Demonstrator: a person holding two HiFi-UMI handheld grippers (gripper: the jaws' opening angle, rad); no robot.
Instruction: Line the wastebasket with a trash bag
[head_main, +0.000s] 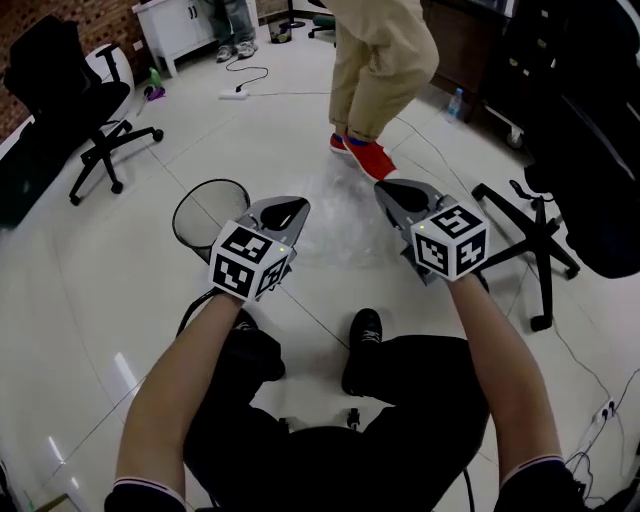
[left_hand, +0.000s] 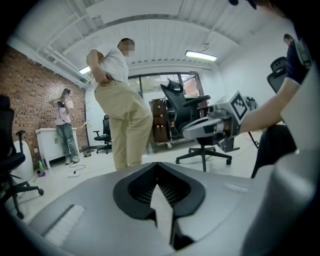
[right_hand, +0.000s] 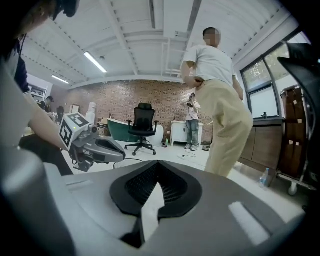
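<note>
Two tools are in view: the left gripper (head_main: 291, 210) and the right gripper (head_main: 393, 190), both with jaws fully closed on nothing. The left gripper hides part of the mesh wastebasket (head_main: 184, 205) just beside its tip. The clear trash bag (head_main: 345, 225) lies on the floor between both tips; its edges are hard to trace.

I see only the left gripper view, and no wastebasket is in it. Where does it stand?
Observer: The wastebasket stands on the floor, just left of the left gripper, as the head view shows.
Operator: And the trash bag?
Observer: A clear bag lies crumpled on the floor ahead, before a standing person's red shoes.
Operator: Does the right gripper hold anything?
Observer: No; its own view shows jaws shut, nothing between.
</note>
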